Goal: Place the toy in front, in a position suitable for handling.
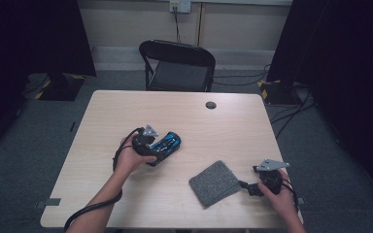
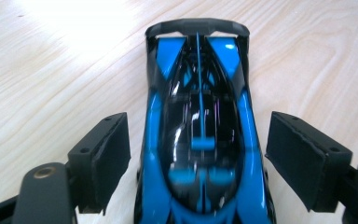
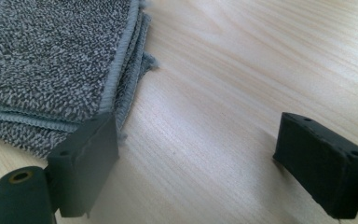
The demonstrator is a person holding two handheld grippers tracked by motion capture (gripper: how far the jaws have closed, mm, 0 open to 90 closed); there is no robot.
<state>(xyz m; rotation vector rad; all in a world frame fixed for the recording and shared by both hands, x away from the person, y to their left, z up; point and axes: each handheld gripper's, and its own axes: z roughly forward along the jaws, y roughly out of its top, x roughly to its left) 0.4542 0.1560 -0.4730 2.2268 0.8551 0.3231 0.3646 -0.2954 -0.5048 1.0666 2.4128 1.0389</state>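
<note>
A blue and black toy race car (image 1: 169, 143) lies on the wooden table (image 1: 189, 121), left of centre. My left gripper (image 1: 161, 146) straddles it from the near-left. In the left gripper view the car (image 2: 200, 84) lies lengthwise between the two black pads (image 2: 103, 158), with a small gap on each side, so the left gripper (image 2: 198, 128) is open. A folded grey cloth (image 1: 214, 182) lies flat near the front right. My right gripper (image 1: 246, 186) rests just right of it, open. In the right gripper view its left pad (image 3: 86, 163) stands at the edge of the cloth (image 3: 51, 56); bare wood lies between the jaws of the right gripper (image 3: 200, 135).
A black folding chair (image 1: 177, 65) stands behind the table's far edge. A round cable hole (image 1: 211, 105) sits near the far edge. Cables run over the grey carpet (image 1: 296, 126) at the right. Dark curtains hang at both sides.
</note>
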